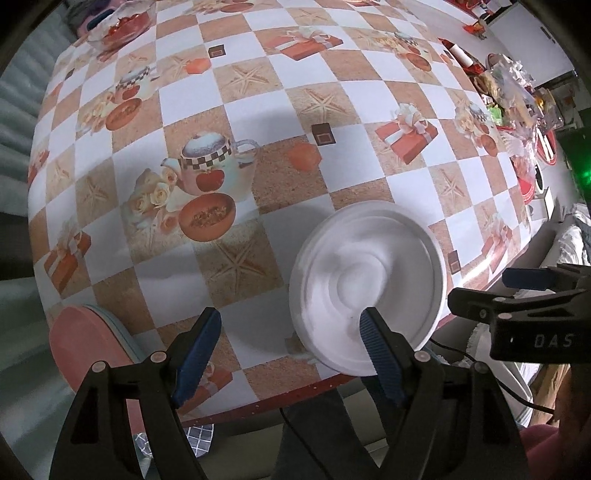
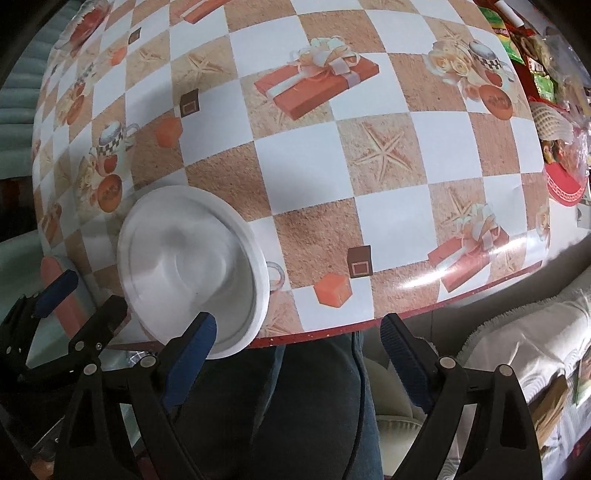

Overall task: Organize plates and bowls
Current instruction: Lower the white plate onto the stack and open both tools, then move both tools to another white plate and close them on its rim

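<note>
A white plate [image 1: 369, 284] lies on the checkered tablecloth near the table's front edge; it also shows in the right wrist view [image 2: 192, 266]. My left gripper [image 1: 291, 350] is open above the table's front edge, its right finger over the plate's near rim. My right gripper [image 2: 299, 354] is open and empty just off the table's front edge, its left finger by the plate's near rim. A pink plate [image 1: 88, 343] sits at the table's front left corner. A glass bowl [image 1: 122, 26] stands at the far left.
The table [image 1: 295, 110] has a patterned cloth. Snack packets and red baskets [image 1: 517, 103] crowd the right side. A person's legs [image 2: 314, 406] are under the front edge. A sofa with a white cover [image 2: 517, 350] is to the right.
</note>
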Demonstrator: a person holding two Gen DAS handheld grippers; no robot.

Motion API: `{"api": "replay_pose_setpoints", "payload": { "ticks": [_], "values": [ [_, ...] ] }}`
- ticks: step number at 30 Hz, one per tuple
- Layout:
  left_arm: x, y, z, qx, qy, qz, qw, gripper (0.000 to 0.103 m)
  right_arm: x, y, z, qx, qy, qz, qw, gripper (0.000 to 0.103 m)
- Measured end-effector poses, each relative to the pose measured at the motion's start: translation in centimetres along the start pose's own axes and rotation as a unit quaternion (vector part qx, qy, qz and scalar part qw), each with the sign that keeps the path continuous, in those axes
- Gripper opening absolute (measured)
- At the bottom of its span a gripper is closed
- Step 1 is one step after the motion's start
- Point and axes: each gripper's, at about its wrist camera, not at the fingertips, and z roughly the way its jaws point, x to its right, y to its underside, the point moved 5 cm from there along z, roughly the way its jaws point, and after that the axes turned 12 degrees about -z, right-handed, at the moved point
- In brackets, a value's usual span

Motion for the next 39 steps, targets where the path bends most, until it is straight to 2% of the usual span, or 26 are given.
{"api": "replay_pose_setpoints", "payload": {
  "ticks": [8, 11, 29, 39],
  "values": [
    [-0.6, 0.1, 0.1, -0.003, -0.001, -0.011, 0.9999, 0.081, 0.5, -0.2, 0.1, -0.003, -0.005, 0.013, 1.000, 0.091],
    [-0.4, 0.2, 0.2, -0.004, -0.002, -0.007, 1.0000, 0.081, 1.3, -0.5, 0.2, -0.017, -0.009, 0.011, 1.000, 0.102],
    [-0.3, 0.5, 2.1, -0.030, -0.012, -0.024, 0.9992, 0.081, 1.9, -0.2, 1.1, -0.005, -0.024, 0.010, 1.000, 0.102],
    [0.2, 0.3, 3.3, -0.041, -0.020, -0.020, 0.9988, 0.081, 2.2, -0.5, 1.9, -0.018, -0.023, 0.008, 1.000, 0.102]
  ]
}}
